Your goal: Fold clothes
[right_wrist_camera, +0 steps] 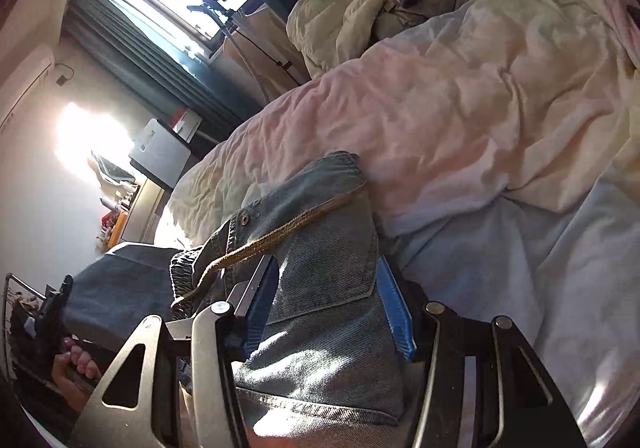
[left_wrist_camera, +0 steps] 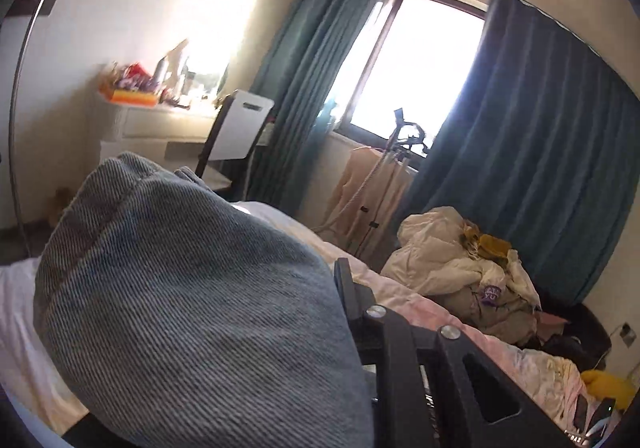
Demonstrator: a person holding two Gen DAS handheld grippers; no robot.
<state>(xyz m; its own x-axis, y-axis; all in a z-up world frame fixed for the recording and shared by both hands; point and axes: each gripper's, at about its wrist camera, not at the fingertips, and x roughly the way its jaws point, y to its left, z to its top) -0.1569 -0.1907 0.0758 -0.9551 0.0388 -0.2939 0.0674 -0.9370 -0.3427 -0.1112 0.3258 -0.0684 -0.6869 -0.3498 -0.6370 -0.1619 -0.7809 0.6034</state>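
Denim fills the near part of both my wrist views, so the jeans are the thing to place first. My right gripper has its blue pads set either side of a bunched, thick fold of them, pocket and seam showing between; the pads sit against the cloth on both sides, so I read that as a pinch on the waist end, with the riveted corner and a tan drawstring trailing up and to the left past the fingers. My left gripper is all but swallowed: a draped hump of the same denim hangs over its fingers and hides the tips, but the jaws are pressed close together and the cloth rides on them, so I take it that I am holding the jeans there too. In the right view that left gripper and the hand on its handle sit at the far left, with a darker run of denim stretched between the two grips. So the long axis of the jeans runs left to right between my hands, the waist at my right, the leg end at my left and raised. Beyond lies the rumpled duvet on the bed, and at its far end a heap of clothes. My judgement: the next move is carrying the left end across toward the right to halve the length.
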